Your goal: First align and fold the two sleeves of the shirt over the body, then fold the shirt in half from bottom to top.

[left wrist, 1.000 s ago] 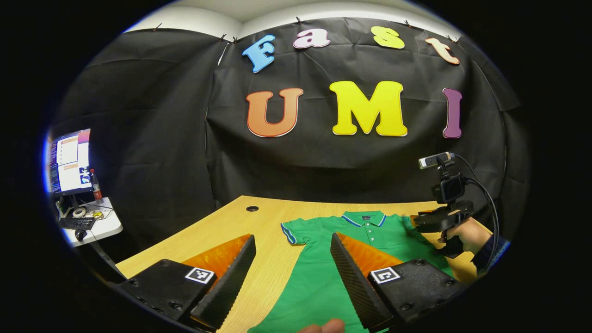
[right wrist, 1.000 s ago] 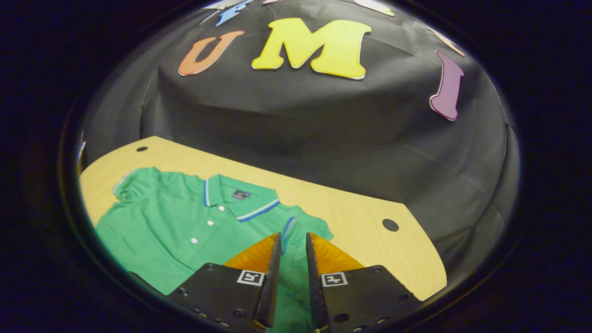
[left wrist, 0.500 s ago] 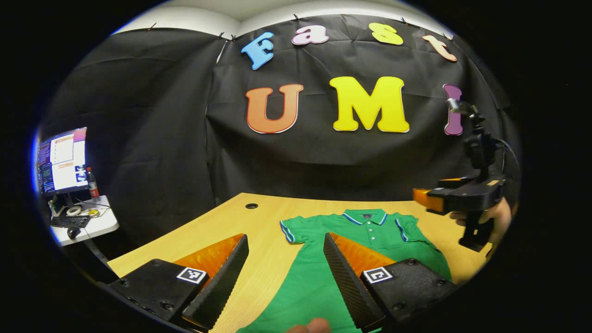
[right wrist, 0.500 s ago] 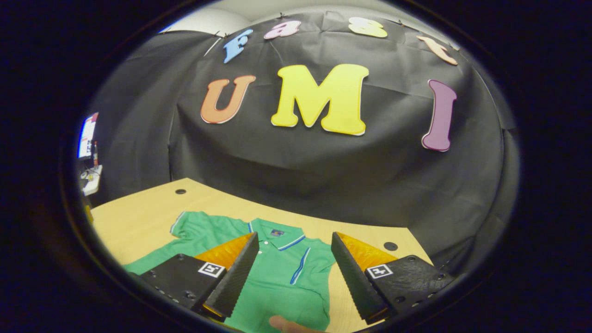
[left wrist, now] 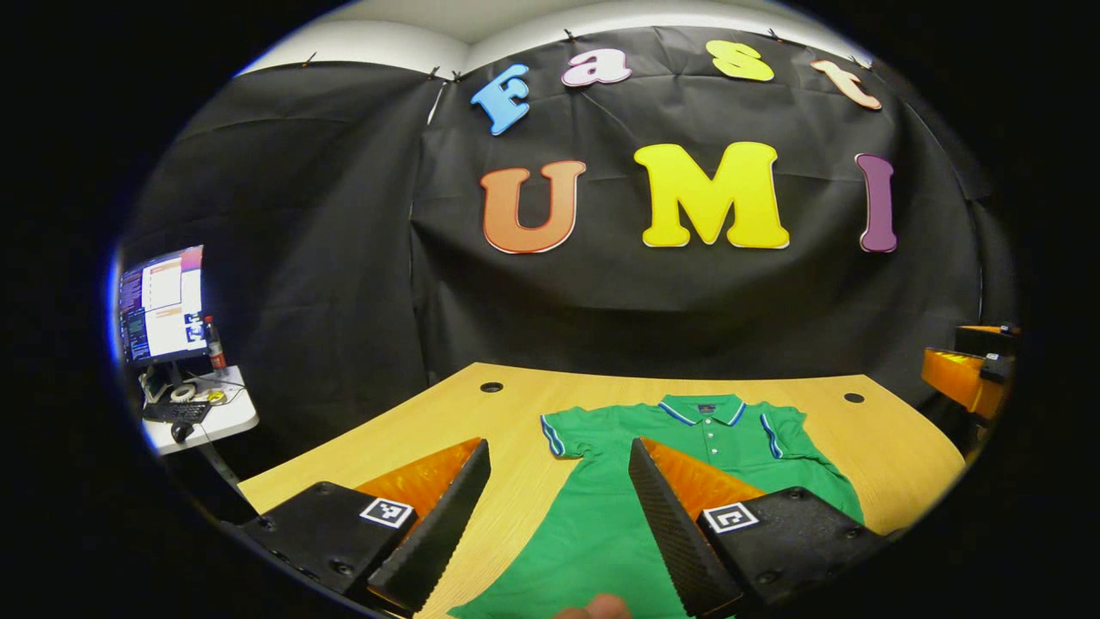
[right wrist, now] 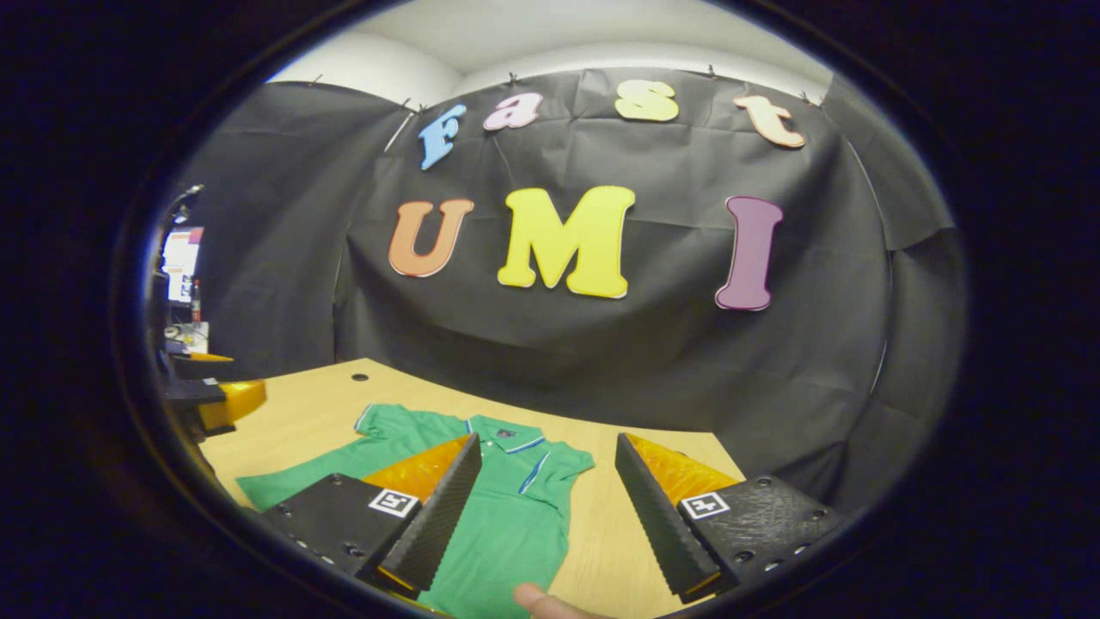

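The right hand-held gripper (right wrist: 541, 507) has lifted, fingers apart, off the shirt (right wrist: 507, 516).

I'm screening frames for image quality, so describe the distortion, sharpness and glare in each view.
Left gripper view: strong fisheye bend, the table edge curves; the shirt and the open left gripper are sharp; the monitor at the left rim is overexposed. Right gripper view: same barrel distortion, dimmer toward the rim; the shirt is crisp between the open right gripper fingers, no motion blur.

Matt green cloth shirt (left wrist: 730, 447) lies on a smooth wood-grain table (left wrist: 447, 430).
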A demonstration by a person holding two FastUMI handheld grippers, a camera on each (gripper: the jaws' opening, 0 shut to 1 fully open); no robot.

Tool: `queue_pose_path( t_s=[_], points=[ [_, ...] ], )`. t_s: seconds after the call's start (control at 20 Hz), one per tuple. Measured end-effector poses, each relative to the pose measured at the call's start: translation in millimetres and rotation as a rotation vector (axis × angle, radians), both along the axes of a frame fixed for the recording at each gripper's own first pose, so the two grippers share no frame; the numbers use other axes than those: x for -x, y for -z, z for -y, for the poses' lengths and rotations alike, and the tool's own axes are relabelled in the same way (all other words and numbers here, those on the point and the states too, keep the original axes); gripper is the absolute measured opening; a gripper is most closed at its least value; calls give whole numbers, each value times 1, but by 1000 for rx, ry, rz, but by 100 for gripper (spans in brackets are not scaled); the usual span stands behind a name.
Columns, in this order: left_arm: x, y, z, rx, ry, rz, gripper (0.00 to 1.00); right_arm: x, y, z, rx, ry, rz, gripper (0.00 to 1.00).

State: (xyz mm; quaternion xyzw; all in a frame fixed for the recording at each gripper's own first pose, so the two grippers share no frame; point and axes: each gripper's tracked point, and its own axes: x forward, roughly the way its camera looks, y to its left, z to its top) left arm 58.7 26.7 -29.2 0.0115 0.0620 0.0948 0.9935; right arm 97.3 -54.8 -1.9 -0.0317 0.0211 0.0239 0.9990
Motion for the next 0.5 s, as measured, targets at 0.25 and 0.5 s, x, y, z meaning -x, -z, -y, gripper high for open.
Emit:
queue_pose_path(
  t_s=[0.25, 0.5],
  points=[
    [-58, -25, -24, 30, -46, 39, 100, 30, 18, 21, -74, -22, 28, 95],
    [-149, -16, -37, 79, -16, 3, 100, 32, 23, 42, -174, -20, 54, 96]
  ],
)
